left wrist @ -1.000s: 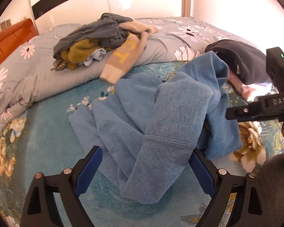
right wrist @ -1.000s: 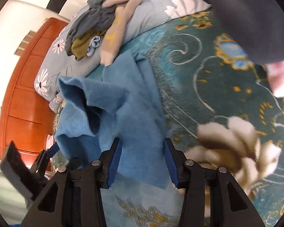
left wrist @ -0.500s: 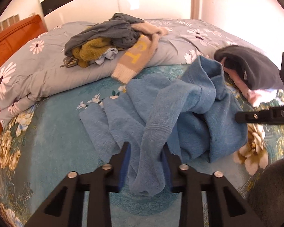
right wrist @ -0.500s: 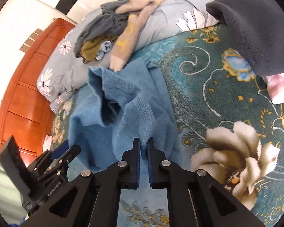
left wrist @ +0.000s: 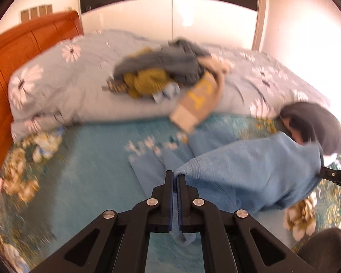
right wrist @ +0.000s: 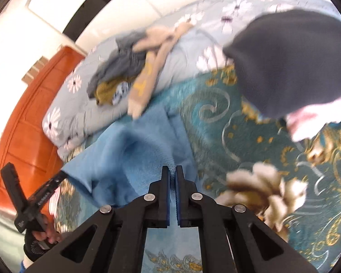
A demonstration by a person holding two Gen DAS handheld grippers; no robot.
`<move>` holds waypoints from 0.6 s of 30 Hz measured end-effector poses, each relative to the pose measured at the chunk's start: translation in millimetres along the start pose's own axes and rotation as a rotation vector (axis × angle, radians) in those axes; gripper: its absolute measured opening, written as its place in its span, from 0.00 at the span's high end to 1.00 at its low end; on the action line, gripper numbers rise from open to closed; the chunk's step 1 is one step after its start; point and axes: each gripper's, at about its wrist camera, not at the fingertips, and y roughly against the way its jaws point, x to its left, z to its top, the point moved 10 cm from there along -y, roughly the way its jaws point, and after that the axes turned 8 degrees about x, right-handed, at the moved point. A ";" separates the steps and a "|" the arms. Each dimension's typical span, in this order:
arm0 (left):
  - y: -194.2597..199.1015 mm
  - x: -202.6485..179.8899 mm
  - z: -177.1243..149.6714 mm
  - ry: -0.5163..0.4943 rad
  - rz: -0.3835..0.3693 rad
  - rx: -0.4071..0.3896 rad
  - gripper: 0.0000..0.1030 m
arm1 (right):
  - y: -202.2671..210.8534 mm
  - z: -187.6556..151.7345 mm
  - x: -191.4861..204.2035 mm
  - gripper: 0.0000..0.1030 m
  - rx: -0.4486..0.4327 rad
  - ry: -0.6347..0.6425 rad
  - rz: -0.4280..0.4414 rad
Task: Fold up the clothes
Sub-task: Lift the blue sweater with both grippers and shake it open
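Left wrist view: left gripper [left wrist: 175, 177] at bottom centre, jaws clamped tight on an edge of the blue garment [left wrist: 250, 173], which stretches across lower right to the right gripper [left wrist: 320, 174] at the right edge. Clothes pile [left wrist: 168, 77] on the grey floral quilt [left wrist: 68, 86], upper centre.

Right wrist view: right gripper [right wrist: 172, 173] at bottom centre, jaws pinched on the blue garment [right wrist: 129, 157], cloth spreading centre-left toward the left gripper [right wrist: 62, 174]. Dark garment [right wrist: 291, 63] upper right, teal bedspread [right wrist: 238, 136] under it.

Left gripper [left wrist: 175, 177] clamped on blue garment [left wrist: 250, 173] edge
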 end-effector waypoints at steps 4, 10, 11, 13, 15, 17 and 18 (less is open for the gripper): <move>42.5 23.1 46.3 -0.022 0.013 -0.110 0.97 | 31.1 28.8 25.3 0.97 -0.088 0.045 -0.018; 115.0 38.7 96.4 -0.107 0.105 -0.277 0.97 | 90.3 67.0 90.0 0.97 -0.241 0.169 -0.052; 127.3 41.3 100.7 -0.111 0.112 -0.300 0.97 | 100.7 71.1 100.6 0.97 -0.266 0.185 -0.053; 150.2 46.7 105.7 -0.113 0.116 -0.341 0.97 | 121.3 77.8 120.3 0.97 -0.312 0.215 -0.053; 169.5 51.0 105.2 -0.117 0.117 -0.371 0.97 | 139.6 77.6 133.6 0.97 -0.344 0.246 -0.053; 186.7 54.1 101.3 -0.125 0.117 -0.395 0.97 | 157.9 75.6 145.9 0.97 -0.372 0.278 -0.052; 196.9 54.7 97.2 -0.129 0.116 -0.410 0.97 | 167.5 73.2 151.2 0.97 -0.382 0.294 -0.048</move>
